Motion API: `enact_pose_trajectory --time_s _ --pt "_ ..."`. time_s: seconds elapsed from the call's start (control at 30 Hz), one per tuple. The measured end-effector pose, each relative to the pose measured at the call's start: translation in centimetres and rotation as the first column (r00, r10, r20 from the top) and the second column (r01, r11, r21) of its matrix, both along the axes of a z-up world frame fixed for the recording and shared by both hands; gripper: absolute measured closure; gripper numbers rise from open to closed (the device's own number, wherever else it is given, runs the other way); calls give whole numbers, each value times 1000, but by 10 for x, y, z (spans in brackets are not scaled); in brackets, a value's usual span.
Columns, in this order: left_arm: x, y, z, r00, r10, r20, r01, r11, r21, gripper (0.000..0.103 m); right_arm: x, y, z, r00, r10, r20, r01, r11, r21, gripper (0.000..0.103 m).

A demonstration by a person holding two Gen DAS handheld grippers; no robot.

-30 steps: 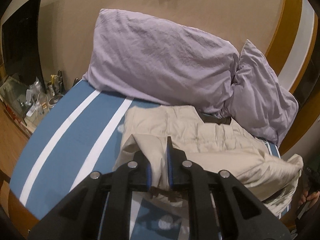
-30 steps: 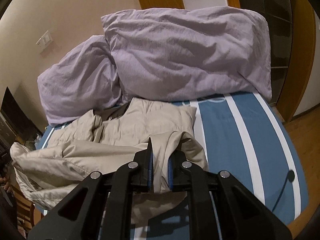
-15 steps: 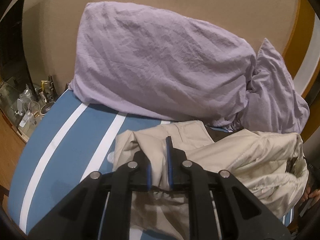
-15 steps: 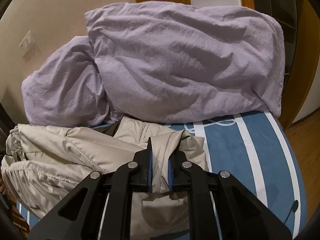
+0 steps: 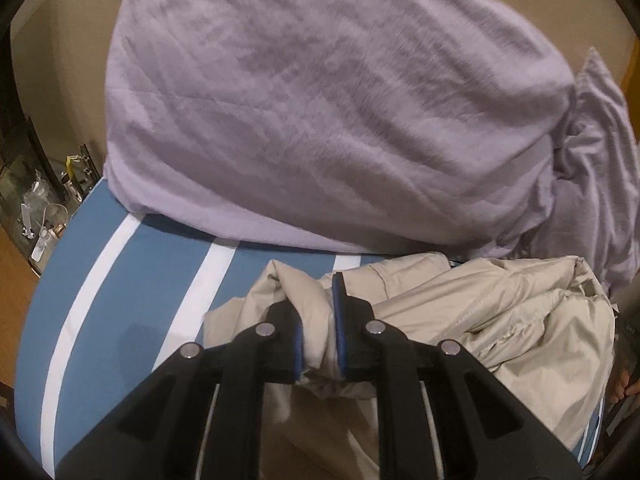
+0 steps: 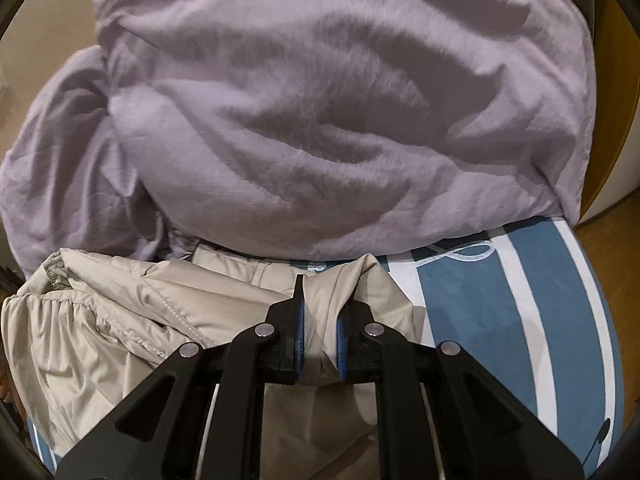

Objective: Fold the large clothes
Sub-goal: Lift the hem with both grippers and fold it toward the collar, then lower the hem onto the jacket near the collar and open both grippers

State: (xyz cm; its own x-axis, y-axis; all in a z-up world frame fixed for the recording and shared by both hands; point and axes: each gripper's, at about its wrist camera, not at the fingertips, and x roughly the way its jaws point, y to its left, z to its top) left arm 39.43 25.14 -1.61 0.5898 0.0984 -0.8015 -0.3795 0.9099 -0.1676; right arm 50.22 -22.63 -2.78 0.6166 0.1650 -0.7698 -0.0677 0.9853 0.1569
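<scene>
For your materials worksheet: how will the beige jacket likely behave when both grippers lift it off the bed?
The jacket will probably sag and drape, since it bunches in soft folds between the jaws. Its smooth sheen suggests that it may slip. It looks thin, so likely light for its size.

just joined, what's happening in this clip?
A person with two handheld grippers is folding a beige jacket on a blue-and-white striped bed. The left gripper and right gripper are each shut on a bunch of the jacket's fabric, held up near the purple pillows at the head of the bed. The rest of the jacket lies crumpled between them; the fold isn't laid flat yet.
</scene>
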Motion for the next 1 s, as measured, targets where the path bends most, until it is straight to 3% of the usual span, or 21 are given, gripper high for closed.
enact_pose_trajectory --time_s 0.23,0.43,0.53,0.57,0.6,0.67,0.7,0.73,1.0 --pt "37 2 -25 998 0 -55 1 1000 16 86 27 1 -28 998 -16 -62 16 1000 3 90" --pt "51 1 -39 995 14 -99 -11 1000 28 84 31 -5 -30 995 -12 -100 15 999 32 83" --pt "48 1 -34 995 13 -95 -12 1000 13 80 24 -8 -17 997 -20 -77 22 1000 18 70" --pt "46 2 -31 996 14 -92 -13 1000 10 78 19 -9 -10 998 -32 -52 32 999 2 50" --pt "42 2 -26 996 16 -86 -15 1000 9 75 14 -11 -1 999 -46 -13 46 999 -15 30" --pt "36 0 -18 997 27 -71 -25 999 27 61 5 -10 13 999 -27 35 27 1000 -5 27" --pt "32 -1 -12 997 41 -59 -38 998 55 42 0 -7 18 999 -10 41 10 1000 3 27" --pt "26 -3 -3 997 63 -33 -59 993 107 29 -3 -4 22 999 7 46 -7 1000 12 27" --pt "9 -32 20 1000 -1 14 -1 996 89 29 -30 70 24 970 241 18 -242 968 60 27"
